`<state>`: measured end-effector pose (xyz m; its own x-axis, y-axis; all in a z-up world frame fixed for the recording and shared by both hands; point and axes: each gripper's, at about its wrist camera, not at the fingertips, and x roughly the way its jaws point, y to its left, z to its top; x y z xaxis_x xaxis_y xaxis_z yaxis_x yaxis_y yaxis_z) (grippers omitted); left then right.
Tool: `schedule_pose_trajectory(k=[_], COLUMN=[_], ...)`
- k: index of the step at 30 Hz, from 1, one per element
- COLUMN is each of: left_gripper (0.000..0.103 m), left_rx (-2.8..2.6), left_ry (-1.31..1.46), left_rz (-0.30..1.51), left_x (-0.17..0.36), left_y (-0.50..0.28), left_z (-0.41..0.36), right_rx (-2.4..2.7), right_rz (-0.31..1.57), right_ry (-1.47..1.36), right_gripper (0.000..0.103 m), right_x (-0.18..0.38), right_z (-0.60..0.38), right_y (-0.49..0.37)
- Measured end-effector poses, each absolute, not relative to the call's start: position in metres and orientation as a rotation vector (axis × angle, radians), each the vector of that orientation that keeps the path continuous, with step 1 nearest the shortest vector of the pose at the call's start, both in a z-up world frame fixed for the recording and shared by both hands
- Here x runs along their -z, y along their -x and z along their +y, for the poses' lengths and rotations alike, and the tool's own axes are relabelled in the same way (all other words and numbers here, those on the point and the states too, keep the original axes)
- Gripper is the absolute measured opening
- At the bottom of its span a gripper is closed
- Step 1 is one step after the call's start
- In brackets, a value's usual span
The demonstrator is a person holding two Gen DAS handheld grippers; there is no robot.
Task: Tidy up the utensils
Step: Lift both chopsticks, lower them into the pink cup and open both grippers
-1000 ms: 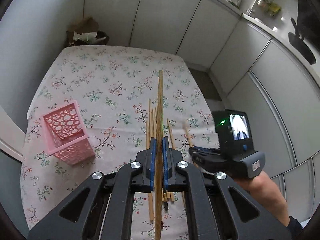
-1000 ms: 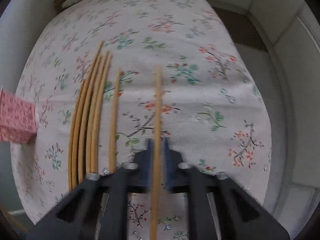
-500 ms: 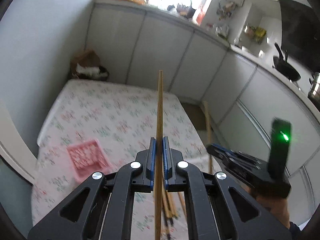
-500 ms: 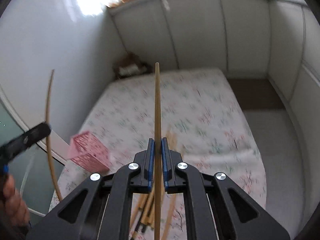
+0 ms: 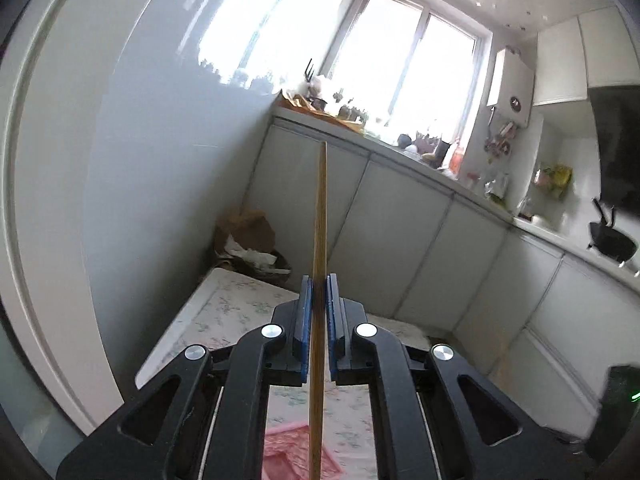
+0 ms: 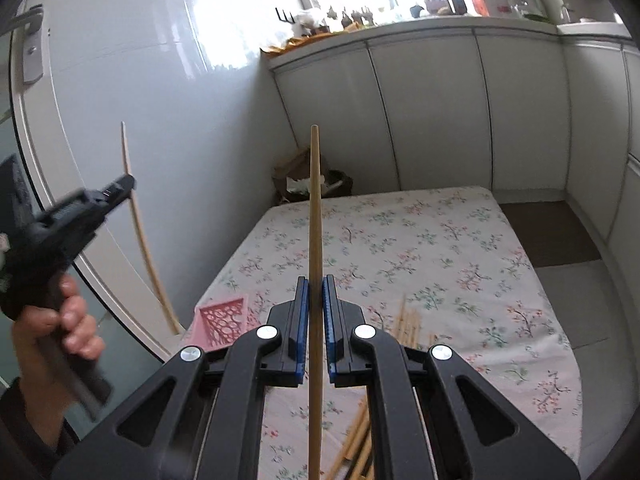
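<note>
My left gripper (image 5: 319, 284) is shut on a wooden chopstick (image 5: 320, 216), held upright high above the table; it also shows in the right wrist view (image 6: 120, 188) with its chopstick (image 6: 140, 236). My right gripper (image 6: 316, 284) is shut on a second chopstick (image 6: 315, 208), also raised. The pink perforated basket (image 6: 224, 320) stands at the table's left edge, and appears below my left gripper (image 5: 292, 452). Several loose chopsticks (image 6: 408, 322) lie on the floral cloth under my right gripper.
The floral-cloth table (image 6: 440, 248) sits in a corner between a glossy white wall (image 6: 160, 100) and grey cabinets (image 6: 440, 112). A brown paper bag with rubbish (image 5: 248, 236) stands beyond the table's far edge. A cluttered counter runs below the window (image 5: 400, 80).
Both grippers have lifted their chopsticks off the table and tilted up to upright. The left gripper has moved over the pink basket.
</note>
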<state>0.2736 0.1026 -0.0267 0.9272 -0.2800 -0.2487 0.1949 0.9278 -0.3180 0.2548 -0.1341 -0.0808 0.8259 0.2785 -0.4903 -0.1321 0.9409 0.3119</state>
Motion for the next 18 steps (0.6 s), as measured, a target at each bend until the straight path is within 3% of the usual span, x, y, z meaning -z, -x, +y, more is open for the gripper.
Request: schedule_pose_trajectory(k=[12, 16, 18], left_gripper=[0.008, 0.031, 0.034], left_rx=[0.230, 0.231, 0.235], left_ry=[0.168, 0.221, 0.275], left_rz=[0.557, 0.634, 0.616], left_x=[0.078, 0.075, 0.067], left_y=[-0.311, -0.309, -0.303], left_z=[0.096, 0.116, 0.128], right_rx=[-0.246, -0.272, -0.279], right_rz=[0.445, 0.418, 0.407], right_ry=[-0.411, -0.396, -0.377], right_gripper=[0.007, 0.007, 0.007], right_x=[0.056, 0.052, 0.054], right_z=[-0.102, -0.070, -0.059], right_y=[-0.305, -0.330, -0.338])
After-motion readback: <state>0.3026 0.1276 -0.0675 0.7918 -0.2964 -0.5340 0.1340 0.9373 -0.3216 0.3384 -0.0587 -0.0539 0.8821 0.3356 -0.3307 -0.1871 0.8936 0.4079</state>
